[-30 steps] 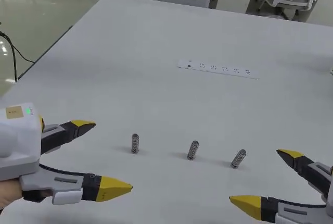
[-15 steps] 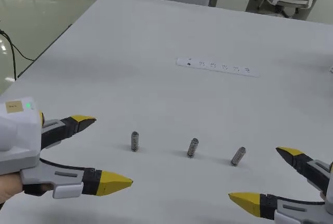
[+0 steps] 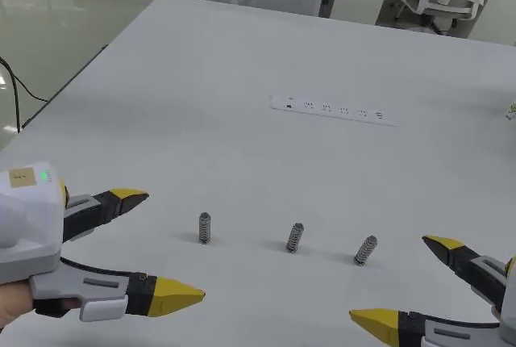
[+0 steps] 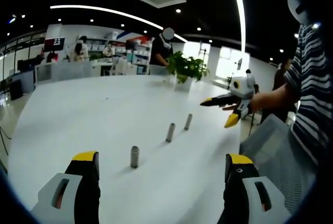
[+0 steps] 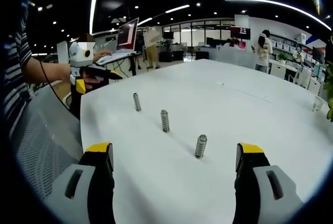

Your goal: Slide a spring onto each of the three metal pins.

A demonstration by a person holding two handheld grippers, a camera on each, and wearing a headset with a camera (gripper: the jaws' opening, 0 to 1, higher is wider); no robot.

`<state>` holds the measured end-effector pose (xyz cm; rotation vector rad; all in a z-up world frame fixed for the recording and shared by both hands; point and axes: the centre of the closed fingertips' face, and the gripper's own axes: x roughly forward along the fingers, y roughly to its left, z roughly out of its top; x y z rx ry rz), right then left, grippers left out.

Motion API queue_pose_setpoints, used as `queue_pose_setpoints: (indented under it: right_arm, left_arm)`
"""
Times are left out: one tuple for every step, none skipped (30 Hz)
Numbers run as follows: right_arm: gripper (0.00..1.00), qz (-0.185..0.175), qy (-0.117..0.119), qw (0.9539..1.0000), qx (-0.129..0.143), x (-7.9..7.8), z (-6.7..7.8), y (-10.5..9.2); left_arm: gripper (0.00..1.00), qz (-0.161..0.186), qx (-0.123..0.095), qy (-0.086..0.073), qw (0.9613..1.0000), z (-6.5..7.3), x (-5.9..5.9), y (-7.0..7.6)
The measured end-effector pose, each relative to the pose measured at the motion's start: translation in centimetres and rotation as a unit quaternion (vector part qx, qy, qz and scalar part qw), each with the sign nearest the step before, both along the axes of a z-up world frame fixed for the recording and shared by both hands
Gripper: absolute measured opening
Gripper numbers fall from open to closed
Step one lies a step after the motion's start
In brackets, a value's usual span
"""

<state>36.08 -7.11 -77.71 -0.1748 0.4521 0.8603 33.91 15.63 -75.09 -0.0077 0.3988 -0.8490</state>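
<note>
While both grippers hover low over the white table [image 3: 242,56], three springs stand in a row between them, apart from each other and touched by neither tool. From the head view, the left spring [image 3: 204,227] stands upright, the middle spring [image 3: 295,236] leans slightly, and the right spring [image 3: 366,250] leans a little more. Coils show on all three in the right gripper view; whether a pin runs inside each one I cannot tell.

The left gripper [image 3: 167,244] is at the near left, its yellow-tipped jaws spread wide and holding nothing, pointing toward the left spring. The right gripper [image 3: 395,278] is at the near right, its jaws also spread wide and empty, just beside the right spring. Each gripper view looks down the row of springs from its own end, with the other gripper beyond the farthest spring.

Farther back on the table lies a white power strip [image 3: 332,110]; the marks beside its sockets are too small to read. A small yellowish sticker [image 3: 22,176] sits on the left gripper's white body beside a green light [image 3: 45,174]; its print is illegible too.
</note>
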Motion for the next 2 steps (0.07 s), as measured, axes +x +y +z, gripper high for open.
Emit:
queue_pose_setpoints:
  right_arm:
    - [0.98,-0.001,0.000,1.0000,0.001,0.02,0.00,0.01]
    - [0.98,-0.002,0.001,1.0000,0.002,0.06,-0.02,0.03]
  left_arm:
    - [0.98,0.001,0.000,0.000,1.0000,0.01,0.03,0.03]
    - [0.98,0.003,-0.001,0.002,1.0000,-0.02,0.05,0.09]
